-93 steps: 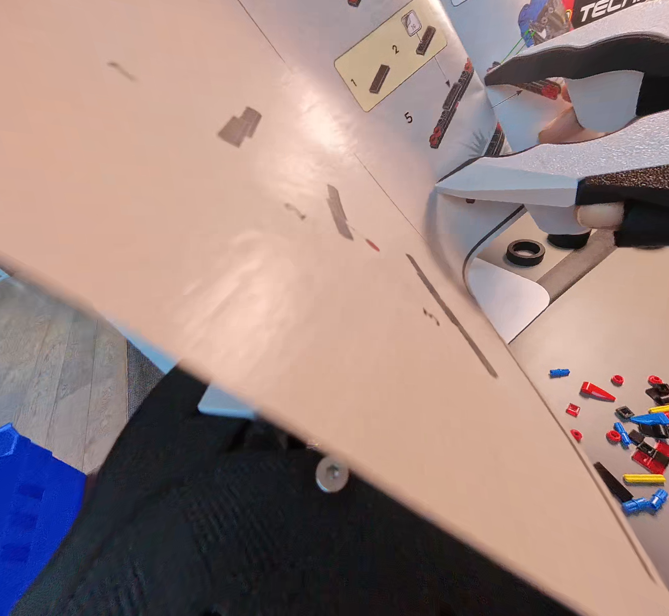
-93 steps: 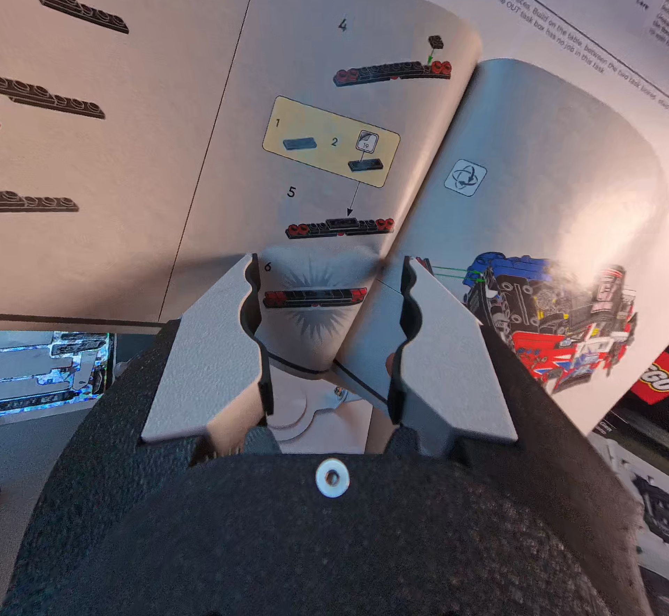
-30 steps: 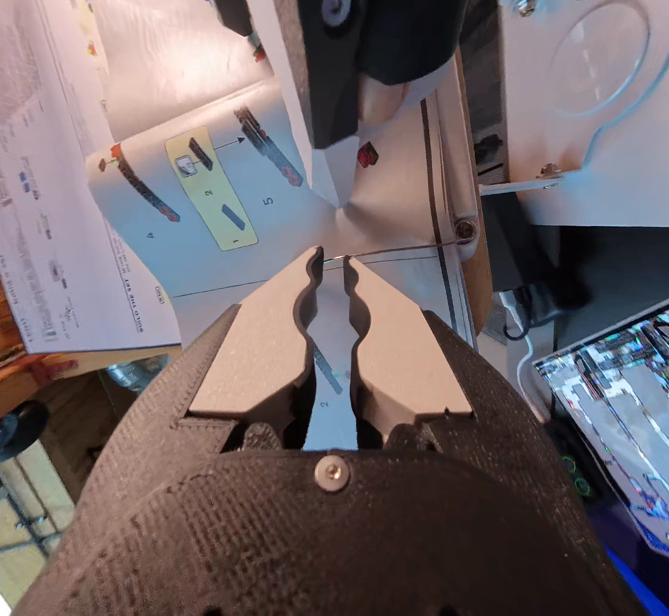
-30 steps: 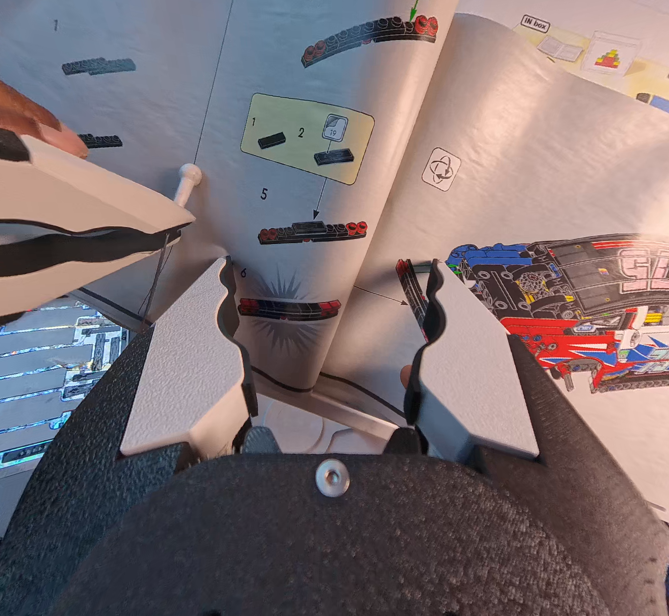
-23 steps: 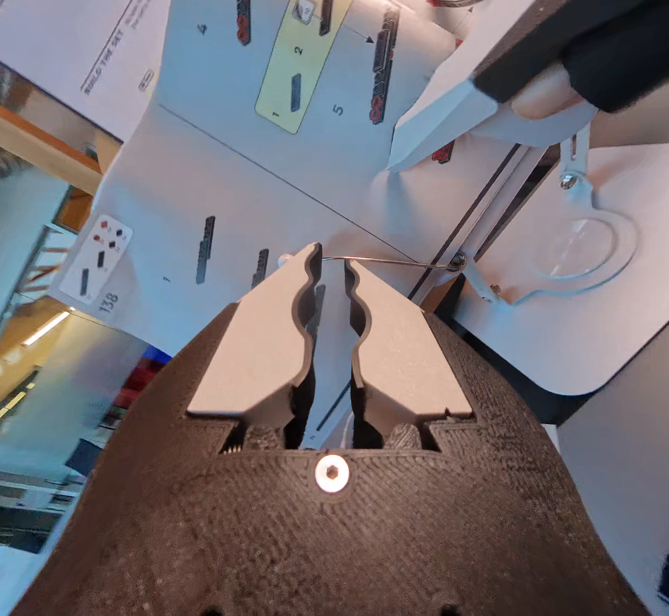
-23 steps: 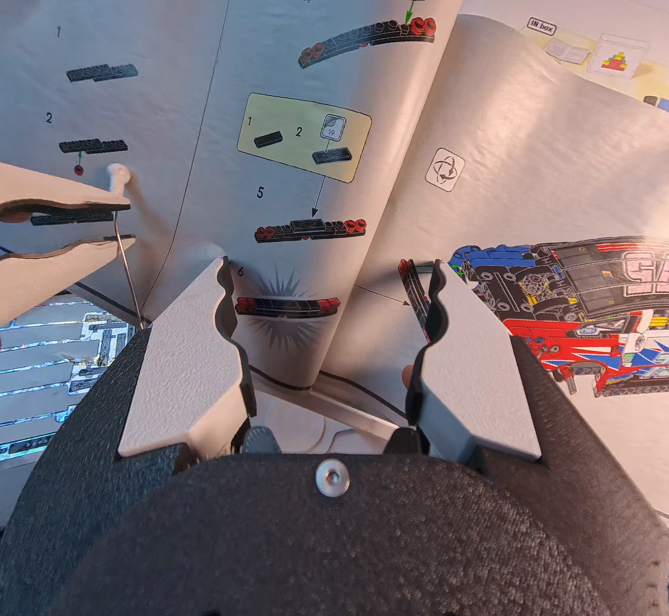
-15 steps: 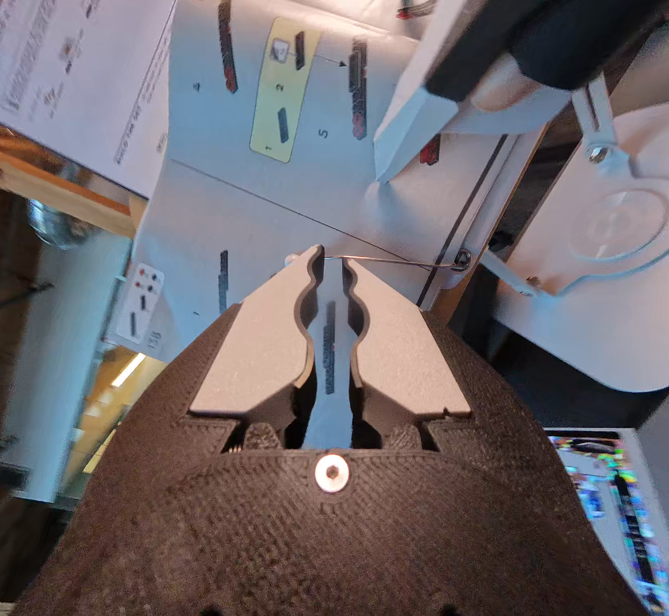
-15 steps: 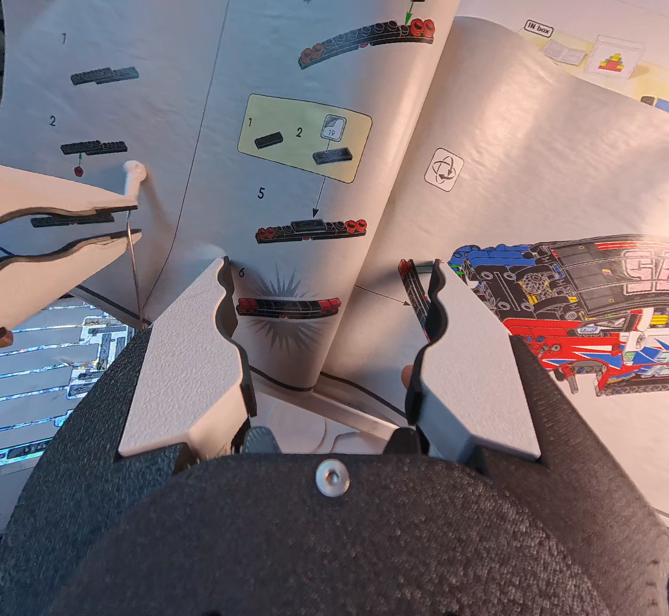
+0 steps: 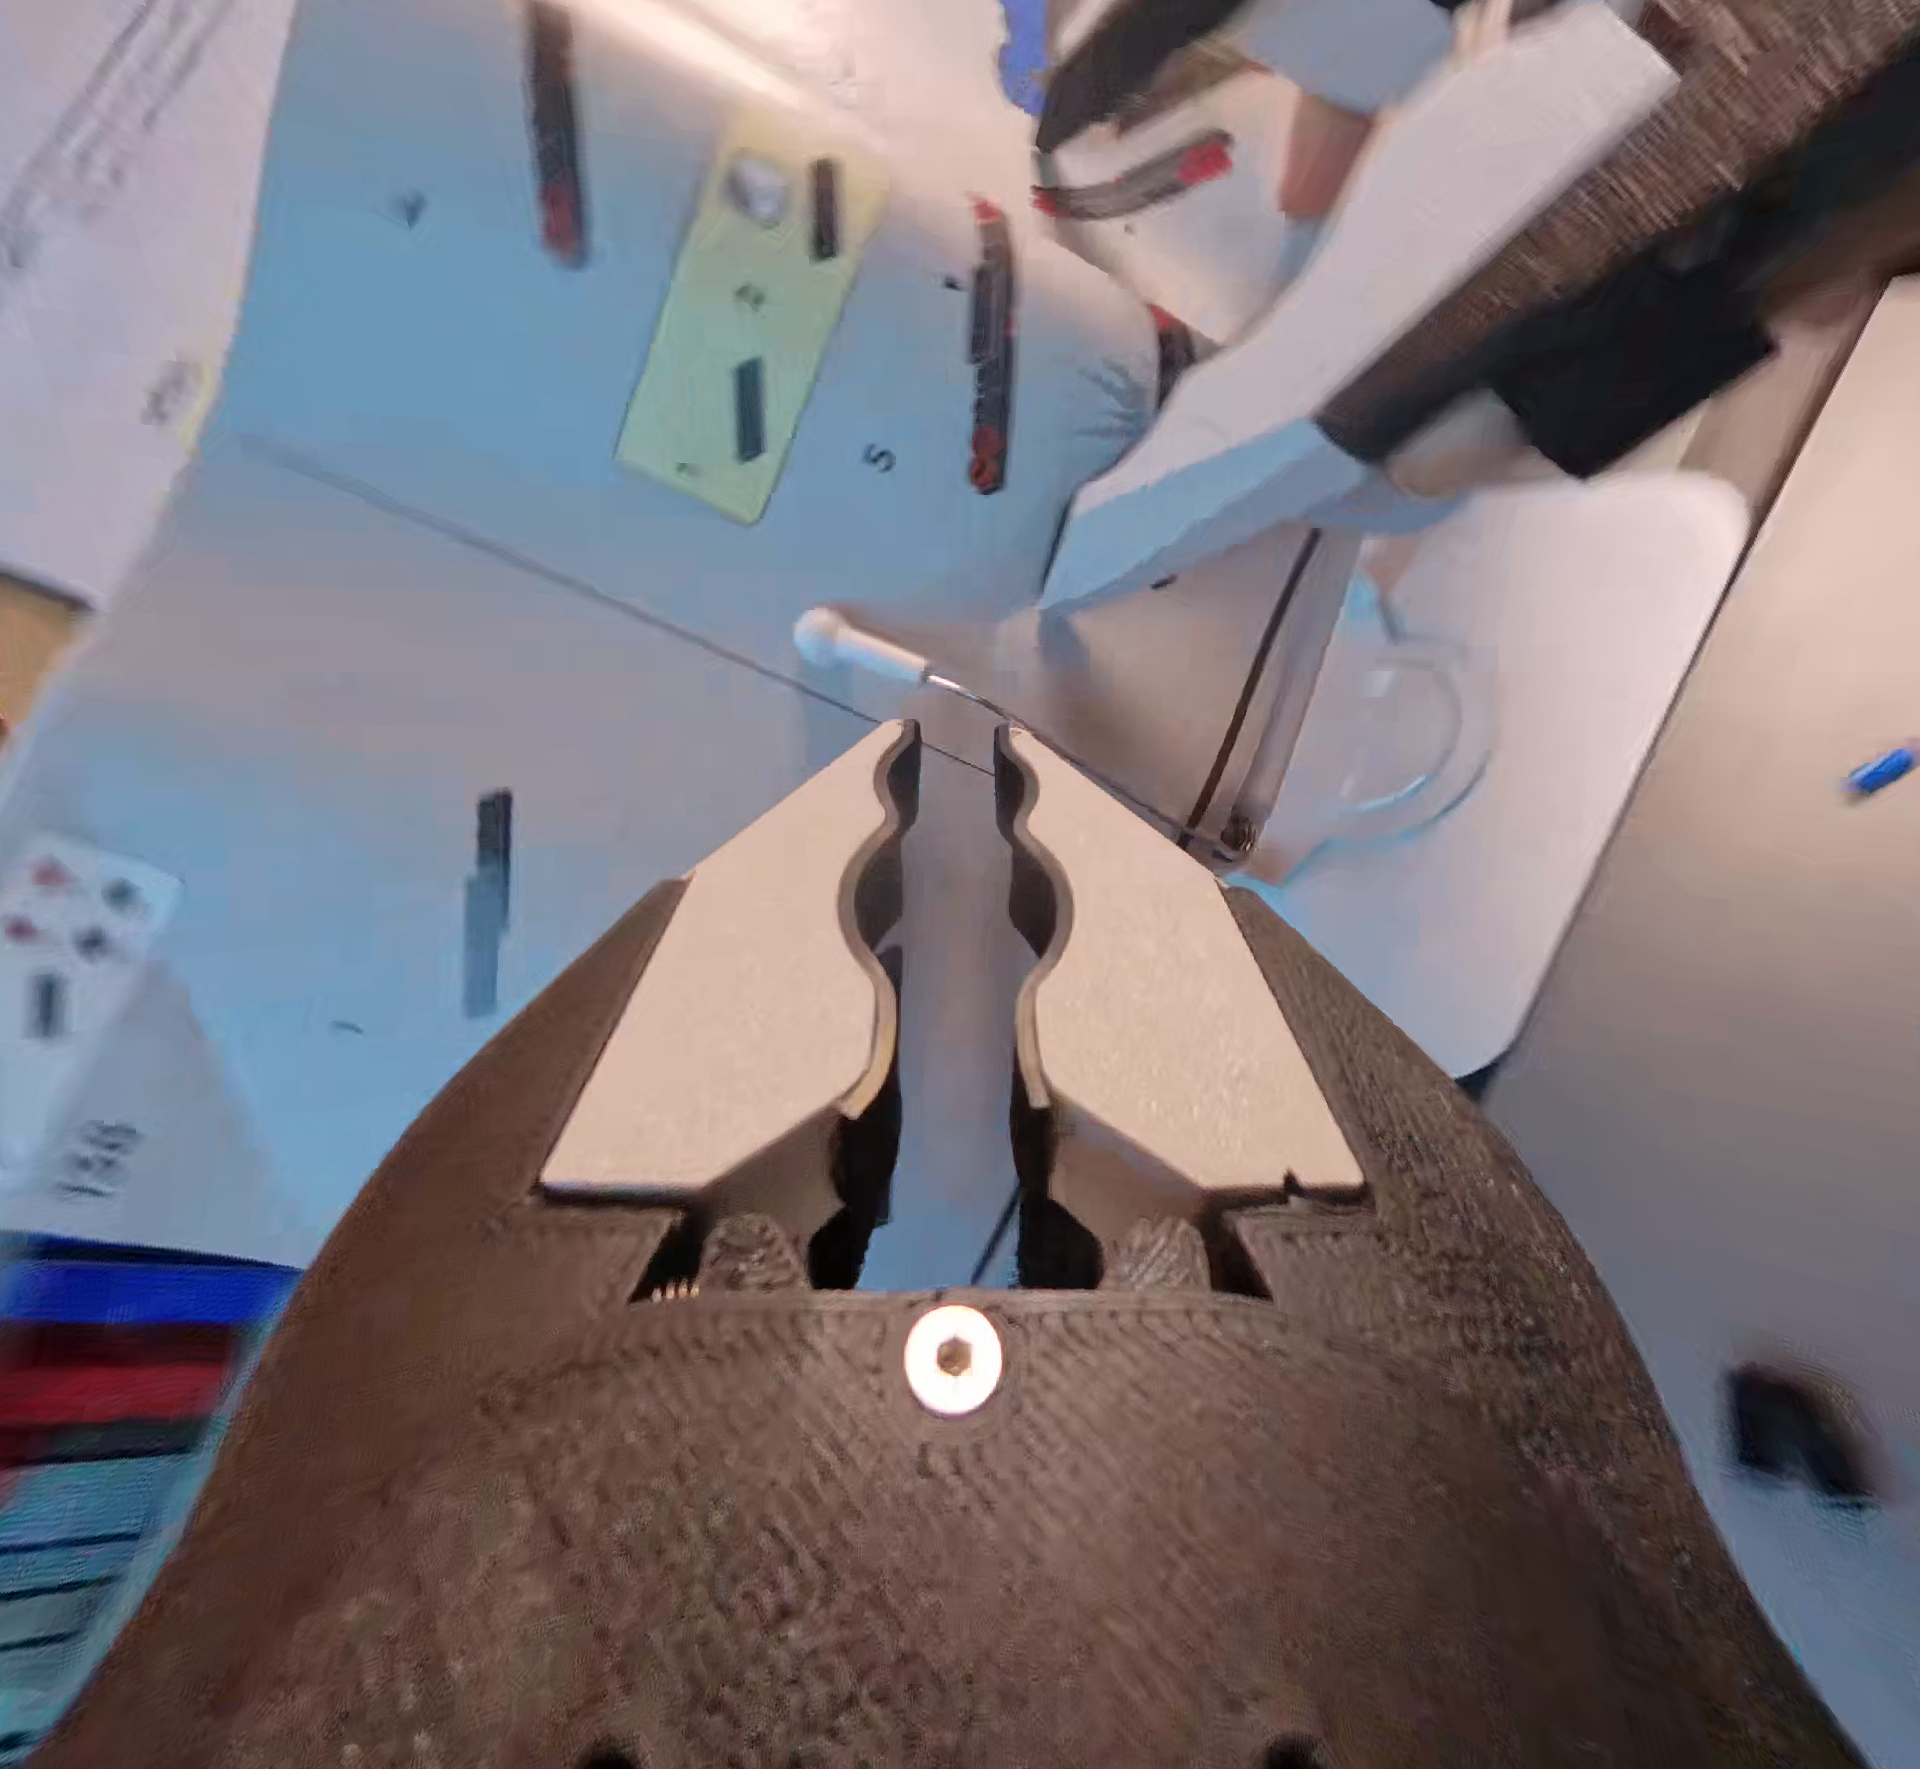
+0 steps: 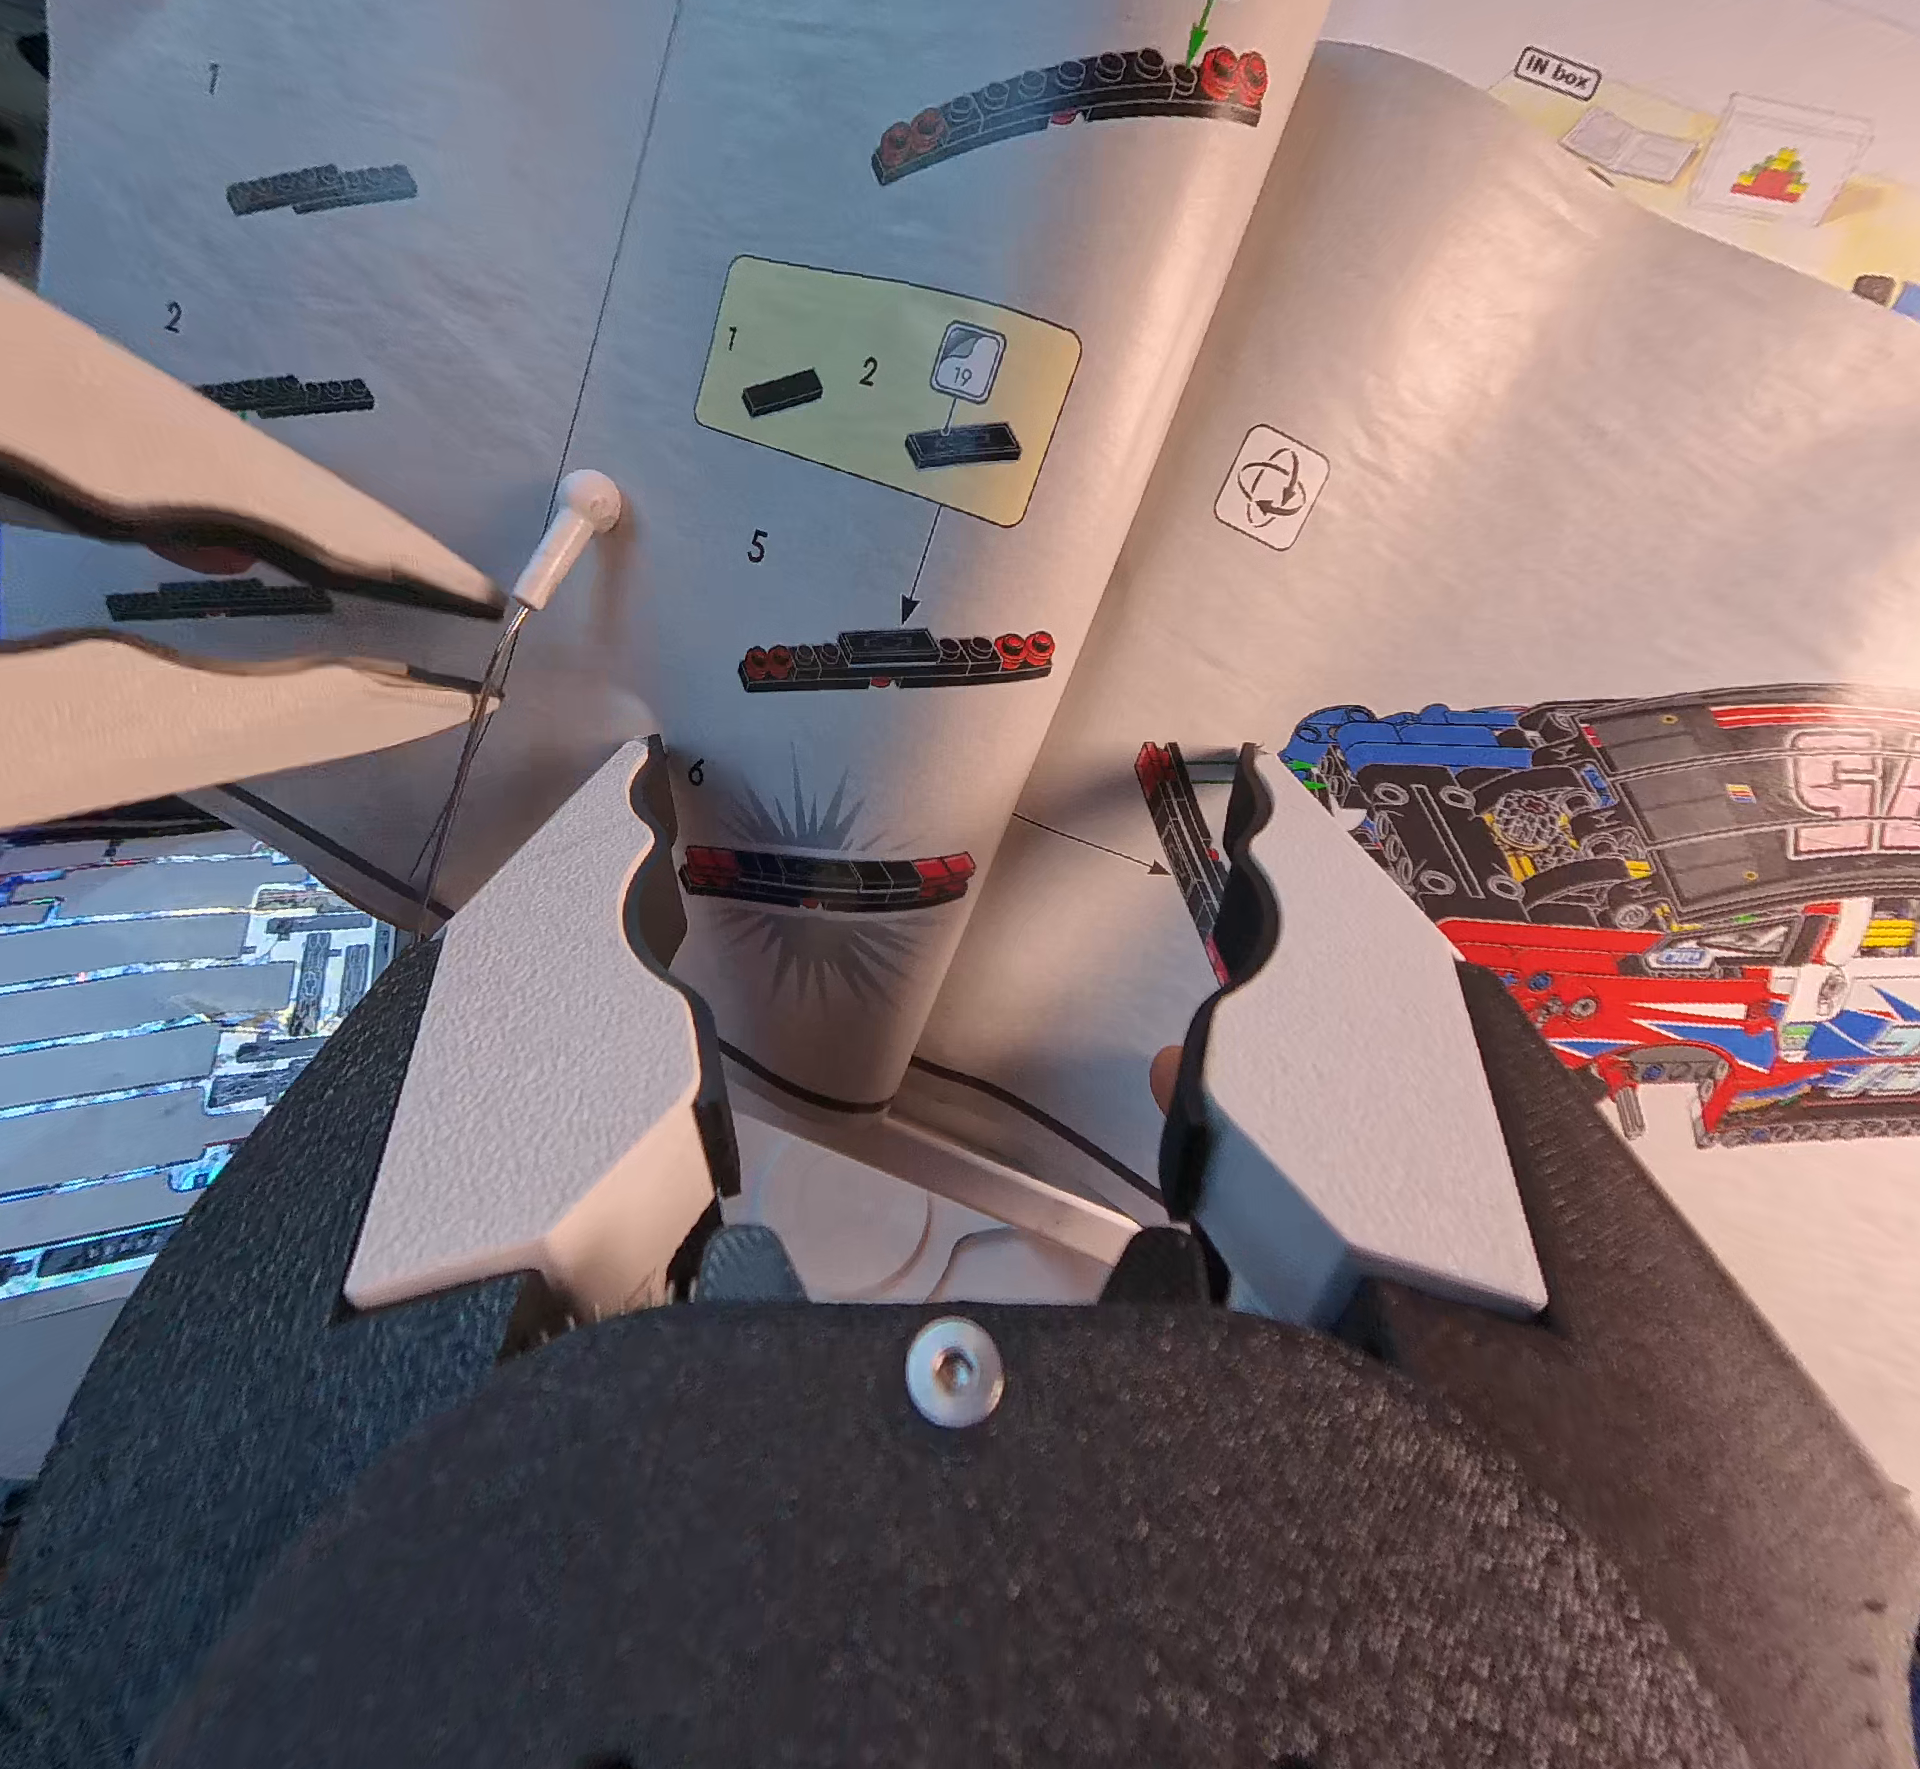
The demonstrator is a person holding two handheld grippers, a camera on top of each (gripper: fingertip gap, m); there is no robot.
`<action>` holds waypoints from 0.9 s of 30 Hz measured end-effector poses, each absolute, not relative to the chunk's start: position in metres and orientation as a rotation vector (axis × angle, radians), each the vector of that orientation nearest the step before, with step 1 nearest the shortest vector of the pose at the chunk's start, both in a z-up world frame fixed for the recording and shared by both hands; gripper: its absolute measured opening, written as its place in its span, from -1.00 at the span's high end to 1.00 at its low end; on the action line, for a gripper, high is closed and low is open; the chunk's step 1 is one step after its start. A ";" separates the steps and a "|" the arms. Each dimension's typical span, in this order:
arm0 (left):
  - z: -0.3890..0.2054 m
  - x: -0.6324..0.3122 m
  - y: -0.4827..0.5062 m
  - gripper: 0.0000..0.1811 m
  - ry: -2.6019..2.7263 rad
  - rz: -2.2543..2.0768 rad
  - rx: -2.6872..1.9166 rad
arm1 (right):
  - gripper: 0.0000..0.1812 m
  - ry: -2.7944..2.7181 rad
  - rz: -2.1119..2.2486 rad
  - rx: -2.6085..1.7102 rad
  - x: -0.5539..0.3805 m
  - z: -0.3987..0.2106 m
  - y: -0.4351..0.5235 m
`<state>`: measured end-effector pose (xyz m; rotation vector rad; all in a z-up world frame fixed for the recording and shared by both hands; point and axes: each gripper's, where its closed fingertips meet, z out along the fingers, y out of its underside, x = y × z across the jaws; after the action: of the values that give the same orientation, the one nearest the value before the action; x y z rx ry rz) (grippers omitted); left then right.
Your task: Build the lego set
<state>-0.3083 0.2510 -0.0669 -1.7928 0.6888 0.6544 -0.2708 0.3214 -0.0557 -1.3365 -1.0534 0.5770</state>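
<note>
While the instruction booklet (image 10: 935, 285) stands open on its white stand (image 9: 1558, 784), filling most of the right wrist view, a thin wire page holder (image 10: 566, 540) with a white tip presses on the left page. The left gripper (image 9: 956, 732) has its fingers nearly together around that wire; whether it truly pinches it, I can't tell. The right gripper (image 10: 951, 763) is spread wide over the fold, holding nothing. A blue piece (image 9: 1883, 769) lies at that view's right edge.

our left gripper (image 9: 956, 743) has its fingers nearly closed, a slim gap between the tips. our right gripper (image 10: 951, 763) is spread wide.
</note>
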 end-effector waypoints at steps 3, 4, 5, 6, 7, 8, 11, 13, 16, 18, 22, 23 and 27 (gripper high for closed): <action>-0.060 -0.304 0.249 0.85 0.366 0.129 -1.827 | -0.15 -1.062 0.576 -1.342 -0.270 -0.056 0.321; -0.049 -0.299 0.248 0.84 0.307 0.024 -1.770 | -0.15 -1.067 0.578 -1.345 -0.270 -0.056 0.321; -0.037 -0.295 0.246 0.87 0.265 -0.025 -1.712 | -0.15 -1.071 0.579 -1.347 -0.270 -0.056 0.321; -0.028 -0.295 0.245 0.88 0.233 -0.010 -1.678 | -0.14 -1.075 0.581 -1.346 -0.269 -0.056 0.321; -0.021 -0.293 0.244 0.90 0.229 0.039 -1.661 | -0.14 -1.080 0.581 -1.342 -0.269 -0.056 0.321; -0.017 -0.287 0.244 0.93 0.264 0.094 -1.662 | -0.14 -1.086 0.582 -1.338 -0.269 -0.056 0.320; -0.037 -0.265 0.255 0.92 0.420 0.287 -1.779 | -0.13 -1.109 0.588 -1.306 -0.266 -0.056 0.319; -0.052 -0.252 0.268 1.00 0.489 0.389 -1.839 | -0.12 -1.126 0.598 -1.277 -0.263 -0.057 0.317; -0.055 -0.237 0.291 1.00 0.488 0.434 -1.866 | -0.11 -1.166 0.615 -1.225 -0.257 -0.060 0.313; -0.060 -0.237 0.303 1.00 0.450 0.447 -1.925 | -0.06 -1.193 0.632 -1.205 -0.246 -0.062 0.311; -0.063 -0.241 0.312 1.00 0.494 0.528 -1.933 | 0.09 -1.184 0.622 -1.236 -0.209 -0.079 0.329; -0.064 -0.242 0.312 1.00 0.501 0.538 -1.925 | 0.19 -1.152 0.623 -1.263 -0.198 -0.084 0.340; -0.064 -0.241 0.313 1.00 0.484 0.599 -1.866 | 0.49 -1.041 0.716 -1.369 -0.175 -0.091 0.379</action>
<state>-0.2415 0.3126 -0.0636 -1.8657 0.4844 0.5990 -0.1755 0.3795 -0.0908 -1.3695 -1.0411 0.7156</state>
